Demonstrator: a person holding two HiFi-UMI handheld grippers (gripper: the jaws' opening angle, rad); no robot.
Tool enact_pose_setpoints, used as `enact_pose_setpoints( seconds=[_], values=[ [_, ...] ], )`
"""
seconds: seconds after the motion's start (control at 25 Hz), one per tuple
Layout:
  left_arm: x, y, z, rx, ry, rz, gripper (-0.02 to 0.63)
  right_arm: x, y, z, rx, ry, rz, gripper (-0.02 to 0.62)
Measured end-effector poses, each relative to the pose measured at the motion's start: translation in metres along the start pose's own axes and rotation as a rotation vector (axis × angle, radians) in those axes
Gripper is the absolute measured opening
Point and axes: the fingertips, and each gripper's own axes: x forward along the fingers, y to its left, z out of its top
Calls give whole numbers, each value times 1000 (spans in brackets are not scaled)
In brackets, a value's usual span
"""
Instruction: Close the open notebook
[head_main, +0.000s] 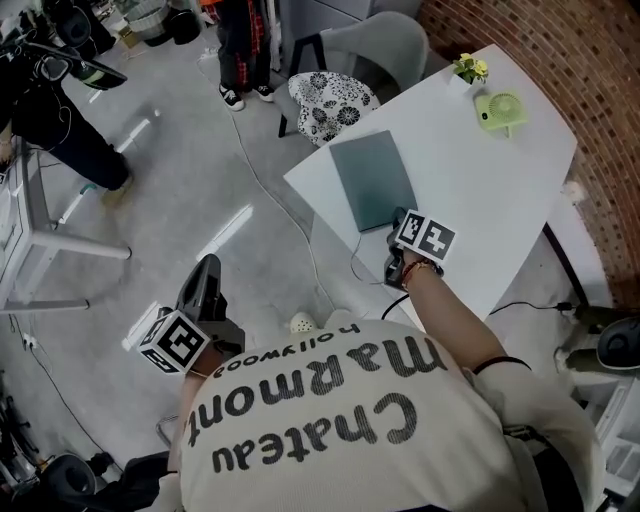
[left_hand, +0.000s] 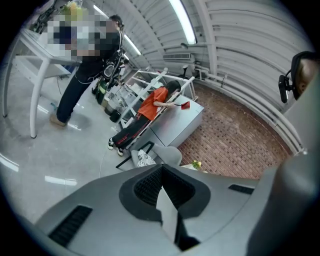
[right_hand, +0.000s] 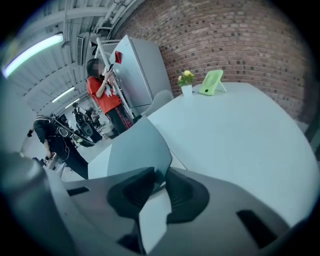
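Notebook (head_main: 372, 178) lies closed on table (head_main: 490, 200), right gripper (head_main: 397, 225) at its near corner.

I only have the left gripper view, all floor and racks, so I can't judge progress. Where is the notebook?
Observer: The notebook lies flat on the white table; in the head view it looks closed.
Operator: Where is the right gripper?
Observer: The right gripper is at the notebook's near corner; that corner sits between its slightly parted jaws.
Operator: And my left gripper, relative to the table?
Observer: The left gripper is over the floor, left of the table in the head view.
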Motion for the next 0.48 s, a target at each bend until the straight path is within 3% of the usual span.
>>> enact_pose_setpoints(
  seconds=[0.32,0.48],
  values=[
    [-24,15,-19,-9,14,13,2,-10,-13,-5,93,-36,-57,118],
    [-35,19,-20,-19,-7,23,2,-19,-9,-5,70,-36,-59,100]
  ],
)
